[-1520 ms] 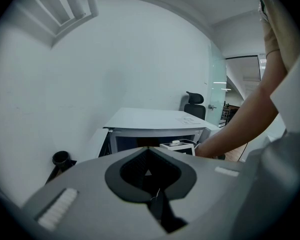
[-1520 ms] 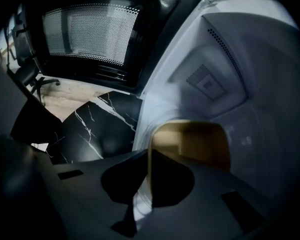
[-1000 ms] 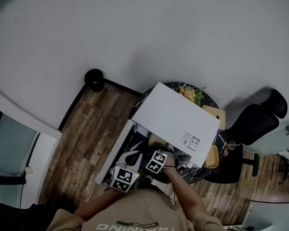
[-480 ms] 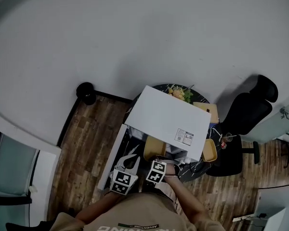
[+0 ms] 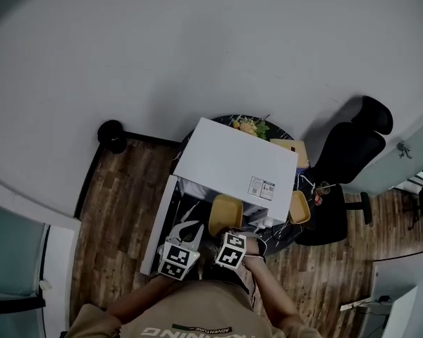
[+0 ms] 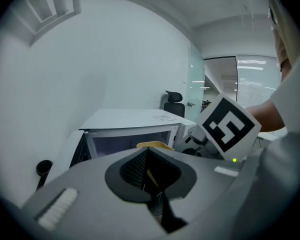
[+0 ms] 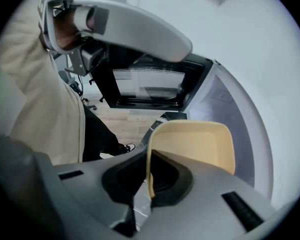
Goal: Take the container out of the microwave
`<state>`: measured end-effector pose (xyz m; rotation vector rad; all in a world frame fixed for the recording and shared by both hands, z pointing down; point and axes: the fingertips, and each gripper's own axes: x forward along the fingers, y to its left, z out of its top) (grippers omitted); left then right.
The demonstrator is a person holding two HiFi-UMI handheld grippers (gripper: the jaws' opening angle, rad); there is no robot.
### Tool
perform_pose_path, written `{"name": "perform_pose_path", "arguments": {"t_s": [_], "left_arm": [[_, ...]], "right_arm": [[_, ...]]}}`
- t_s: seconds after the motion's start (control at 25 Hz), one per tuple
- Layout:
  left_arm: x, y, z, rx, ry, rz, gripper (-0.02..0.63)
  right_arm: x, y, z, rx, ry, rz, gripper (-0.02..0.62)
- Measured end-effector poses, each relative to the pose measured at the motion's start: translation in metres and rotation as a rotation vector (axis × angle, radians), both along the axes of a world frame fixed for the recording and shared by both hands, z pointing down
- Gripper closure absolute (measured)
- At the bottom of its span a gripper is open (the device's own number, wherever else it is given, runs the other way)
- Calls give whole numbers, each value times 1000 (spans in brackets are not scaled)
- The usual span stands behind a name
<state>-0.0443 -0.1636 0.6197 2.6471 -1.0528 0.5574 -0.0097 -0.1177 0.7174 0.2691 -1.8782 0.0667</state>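
Observation:
The white microwave (image 5: 233, 171) stands on a dark round table with its door (image 5: 160, 224) swung open to the left. A tan container (image 5: 225, 215) hangs just in front of the microwave's opening. My right gripper (image 5: 229, 236) is shut on its near rim, and the container (image 7: 192, 144) fills the middle of the right gripper view with the rim pinched at my right gripper (image 7: 149, 184). My left gripper (image 5: 188, 229) sits beside the container's left side, over the open door. Its jaws look shut, and the container's edge (image 6: 155, 145) peeks above my left gripper (image 6: 149, 176).
A second tan dish (image 5: 299, 206) sits at the microwave's right front corner. A food plate (image 5: 247, 126) lies behind the microwave. A black office chair (image 5: 352, 146) stands to the right and a black bin (image 5: 111, 134) at the wall. Wood floor surrounds the table.
The tan container has come further out of the microwave toward me, held by the right gripper. My head view has shifted, so the table sits a little more left and higher.

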Motion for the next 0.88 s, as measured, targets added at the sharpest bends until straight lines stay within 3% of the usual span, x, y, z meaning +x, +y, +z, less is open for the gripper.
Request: {"name": "perform_pose_path", "arguments": {"t_s": [0.24, 0.68, 0.88], "left_arm": [[16, 3, -12, 25, -4, -18, 598], [25, 2, -34, 68, -41, -173, 598], [30, 5, -43, 78, -30, -201, 598]], "right_arm": [[7, 23, -27, -35, -15, -63, 585], [25, 48, -60, -44, -91, -161, 586], [26, 46, -68, -35, -80, -211, 586]]}}
